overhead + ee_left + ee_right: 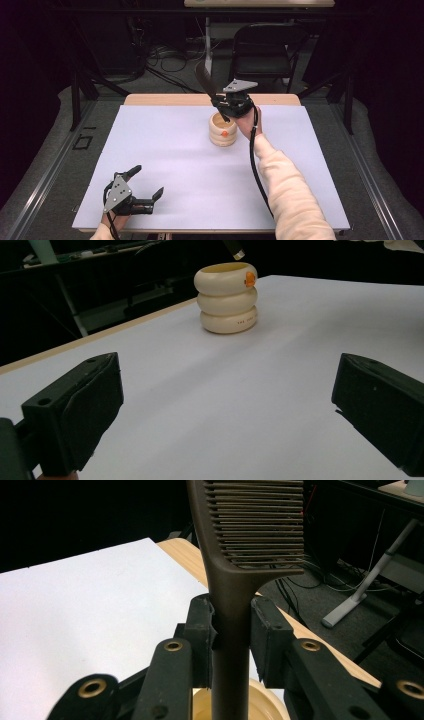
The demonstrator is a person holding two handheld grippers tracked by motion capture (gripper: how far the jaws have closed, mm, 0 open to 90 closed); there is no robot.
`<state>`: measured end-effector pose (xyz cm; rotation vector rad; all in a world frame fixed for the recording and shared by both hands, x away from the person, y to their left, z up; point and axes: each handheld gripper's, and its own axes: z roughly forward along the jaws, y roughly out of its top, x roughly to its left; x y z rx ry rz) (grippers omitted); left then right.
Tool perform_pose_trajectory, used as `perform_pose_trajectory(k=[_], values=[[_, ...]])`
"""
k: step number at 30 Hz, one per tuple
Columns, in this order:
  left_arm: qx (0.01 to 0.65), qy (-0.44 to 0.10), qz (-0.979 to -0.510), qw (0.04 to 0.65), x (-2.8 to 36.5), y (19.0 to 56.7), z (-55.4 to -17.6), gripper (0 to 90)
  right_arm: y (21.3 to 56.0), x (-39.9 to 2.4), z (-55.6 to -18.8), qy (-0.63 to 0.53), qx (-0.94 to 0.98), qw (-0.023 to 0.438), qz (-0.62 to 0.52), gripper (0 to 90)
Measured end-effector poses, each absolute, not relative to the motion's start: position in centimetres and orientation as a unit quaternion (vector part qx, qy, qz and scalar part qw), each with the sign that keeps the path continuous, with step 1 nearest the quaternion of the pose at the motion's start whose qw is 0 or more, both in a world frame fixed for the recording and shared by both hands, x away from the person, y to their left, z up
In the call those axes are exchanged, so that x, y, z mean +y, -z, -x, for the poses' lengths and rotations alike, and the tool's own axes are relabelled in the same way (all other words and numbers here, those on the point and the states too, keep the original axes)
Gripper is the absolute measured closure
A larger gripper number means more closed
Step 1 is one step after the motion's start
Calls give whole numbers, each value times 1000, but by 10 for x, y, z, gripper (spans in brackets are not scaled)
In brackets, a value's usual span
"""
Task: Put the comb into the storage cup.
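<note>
On a white table (165,150) your right gripper (226,106) clamps a brown comb (205,80) above the cream holder (223,131); lower its handle straight in next, while your left gripper (145,187) rests open.

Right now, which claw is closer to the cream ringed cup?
Right. The right claw holds a brown comb just above the cream ringed cup; the left claw rests far off near the table's front edge.
</note>
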<state>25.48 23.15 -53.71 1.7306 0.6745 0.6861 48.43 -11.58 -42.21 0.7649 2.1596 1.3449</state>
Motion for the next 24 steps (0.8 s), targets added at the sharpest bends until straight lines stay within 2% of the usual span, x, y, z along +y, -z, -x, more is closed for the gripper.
perform_pose_trajectory(k=[24], values=[[284,-289,-730,550,231,537,-255,3,431,-117,-486,-487,795,233,-278,721]])
